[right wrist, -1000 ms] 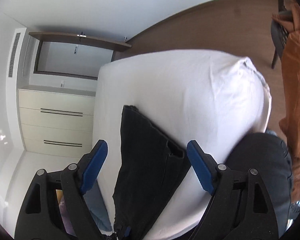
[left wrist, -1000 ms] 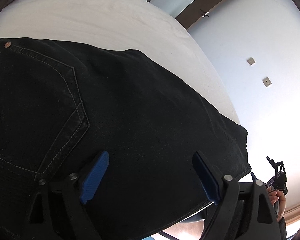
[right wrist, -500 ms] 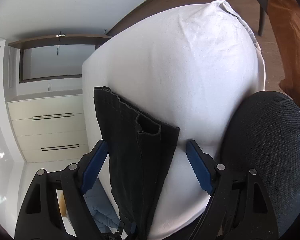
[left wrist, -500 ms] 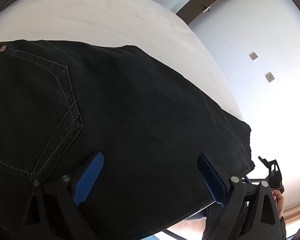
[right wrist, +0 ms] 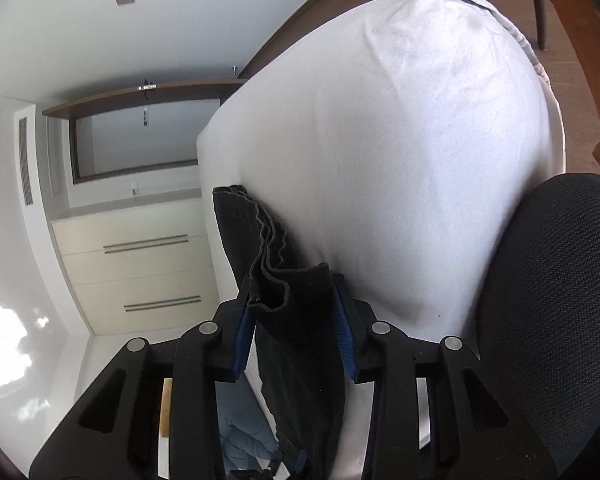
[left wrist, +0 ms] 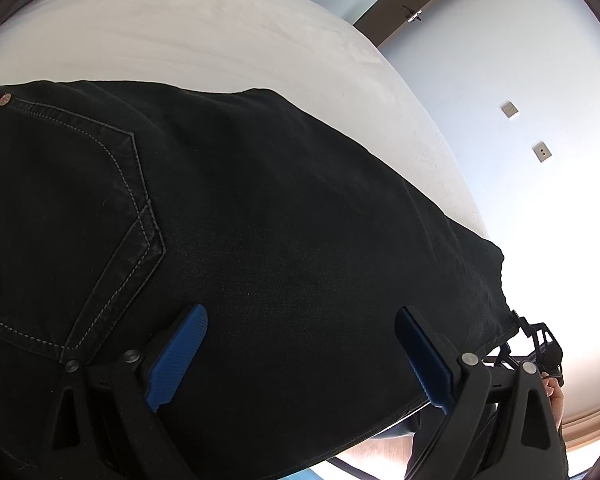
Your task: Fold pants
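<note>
Black denim pants (left wrist: pixel 260 220) lie flat on a white bed (left wrist: pixel 220 32), back pocket at the left. My left gripper (left wrist: pixel 300 344) is open, its blue pads just above the cloth near the seat. In the right wrist view the leg hems (right wrist: pixel 276 280) of the pants hang at the bed's near edge. My right gripper (right wrist: pixel 294 320) has closed on the stacked hem ends, the cloth pinched between its blue pads. The right gripper also shows in the left wrist view (left wrist: pixel 540 344) at the hem corner.
The white bed (right wrist: pixel 400 140) spreads ahead in the right wrist view. A black mesh chair back (right wrist: pixel 560 320) stands at the right. Cream drawers (right wrist: pixel 140 272) and a door line the far wall. Wooden floor lies beyond the bed.
My right gripper moved onto the hem ends and narrowed from wide open to pinching the cloth. My left gripper shifted slightly over the seat, still open.
</note>
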`<state>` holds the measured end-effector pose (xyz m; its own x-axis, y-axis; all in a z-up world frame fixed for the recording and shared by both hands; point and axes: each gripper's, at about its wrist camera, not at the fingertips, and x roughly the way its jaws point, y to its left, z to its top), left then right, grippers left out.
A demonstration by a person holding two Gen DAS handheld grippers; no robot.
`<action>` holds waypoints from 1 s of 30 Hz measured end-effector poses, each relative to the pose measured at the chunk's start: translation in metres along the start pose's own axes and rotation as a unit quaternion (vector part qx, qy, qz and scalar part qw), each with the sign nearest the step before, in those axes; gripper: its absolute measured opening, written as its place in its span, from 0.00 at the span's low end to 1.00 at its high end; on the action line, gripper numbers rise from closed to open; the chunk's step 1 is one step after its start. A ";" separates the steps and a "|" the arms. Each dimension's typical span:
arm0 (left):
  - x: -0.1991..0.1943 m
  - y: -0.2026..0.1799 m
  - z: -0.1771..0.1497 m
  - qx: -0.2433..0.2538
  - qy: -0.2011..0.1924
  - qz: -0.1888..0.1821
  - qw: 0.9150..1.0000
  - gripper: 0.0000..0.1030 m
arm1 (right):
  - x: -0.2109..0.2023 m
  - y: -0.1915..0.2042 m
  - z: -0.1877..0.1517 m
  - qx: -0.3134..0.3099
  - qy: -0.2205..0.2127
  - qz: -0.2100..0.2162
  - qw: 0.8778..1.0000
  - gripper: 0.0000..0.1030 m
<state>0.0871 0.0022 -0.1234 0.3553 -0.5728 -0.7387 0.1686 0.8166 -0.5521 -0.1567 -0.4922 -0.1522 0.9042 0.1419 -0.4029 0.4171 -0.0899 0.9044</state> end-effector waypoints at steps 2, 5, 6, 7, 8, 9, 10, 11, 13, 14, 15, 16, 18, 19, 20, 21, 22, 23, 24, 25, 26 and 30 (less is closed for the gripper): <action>0.001 0.000 0.000 0.000 0.001 -0.001 1.000 0.94 | -0.002 -0.001 0.002 0.001 -0.013 0.013 1.000 0.35; 0.001 -0.001 0.000 0.001 0.002 0.004 1.000 0.94 | -0.004 -0.008 0.006 0.016 -0.023 0.040 0.999 0.35; 0.002 -0.002 0.000 0.003 0.002 0.005 1.000 0.94 | -0.006 -0.010 0.007 0.023 -0.027 0.049 0.998 0.35; 0.002 -0.002 0.000 0.004 0.003 0.007 1.000 0.95 | -0.004 -0.010 0.008 0.026 -0.022 0.066 0.997 0.35; 0.003 -0.003 0.000 0.005 0.003 0.008 1.000 0.95 | -0.002 -0.009 0.008 0.027 -0.015 0.082 0.996 0.35; 0.003 -0.004 0.000 0.006 0.003 0.009 1.000 0.95 | 0.000 -0.008 0.008 0.023 -0.008 0.090 0.996 0.35; 0.004 -0.004 0.000 0.007 0.004 0.010 1.000 0.96 | 0.005 -0.006 0.008 0.016 0.000 0.098 0.995 0.35; 0.004 -0.005 0.000 0.009 0.006 0.012 1.000 0.96 | 0.009 -0.004 0.007 0.010 0.009 0.108 0.994 0.35; 0.005 -0.006 -0.001 0.011 0.007 0.015 1.000 0.96 | 0.005 -0.002 0.002 0.000 0.020 0.117 0.993 0.35; 0.005 -0.007 -0.001 0.013 0.008 0.017 1.000 0.96 | 0.007 -0.001 0.002 -0.002 0.023 0.115 0.993 0.35; 0.005 -0.007 -0.001 0.014 0.008 0.017 1.000 0.96 | 0.008 -0.003 0.000 -0.002 0.025 0.121 0.992 0.35; 0.005 -0.007 -0.001 0.014 0.008 0.017 1.000 0.96 | 0.009 -0.001 0.000 -0.008 0.028 0.126 0.992 0.35; 0.005 -0.007 -0.002 0.013 0.008 0.017 1.000 0.96 | 0.011 0.002 0.002 -0.020 0.032 0.127 0.991 0.35; 0.005 -0.007 -0.003 0.013 0.008 0.018 1.000 0.97 | 0.016 0.001 0.004 -0.020 0.034 0.124 0.992 0.35; 0.006 -0.008 -0.003 0.015 0.008 0.019 1.000 0.98 | 0.021 0.000 0.005 -0.018 0.038 0.104 0.994 0.35; 0.006 -0.009 -0.003 0.016 0.008 0.020 1.000 0.99 | 0.030 -0.001 0.006 -0.019 0.040 0.085 0.995 0.35; 0.007 -0.010 -0.003 0.018 0.009 0.024 1.000 0.99 | 0.037 -0.002 0.006 -0.022 0.039 0.073 0.996 0.35; 0.007 -0.012 -0.003 0.021 0.010 0.028 0.999 0.99 | 0.042 -0.003 0.006 -0.022 0.038 0.062 0.997 0.35; 0.007 -0.012 -0.003 0.024 0.011 0.031 0.999 0.99 | 0.046 -0.003 0.005 -0.015 0.035 0.061 0.997 0.35; 0.007 -0.013 -0.003 0.026 0.012 0.031 0.999 0.99 | 0.050 -0.002 0.005 -0.008 0.033 0.072 0.997 0.35; 0.007 -0.013 -0.004 0.027 0.012 0.031 0.999 0.99 | 0.052 0.000 0.005 -0.006 0.033 0.081 0.996 0.35; 0.007 -0.011 -0.004 0.023 0.011 0.029 0.999 0.99 | 0.060 0.010 0.009 -0.028 0.030 0.068 0.997 0.35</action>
<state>0.0835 -0.0114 -0.1239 0.3459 -0.5257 -0.7772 0.1899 0.8504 -0.4907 -0.0979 -0.4934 -0.1685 0.9441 0.1901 -0.2693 0.2846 -0.0577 0.9569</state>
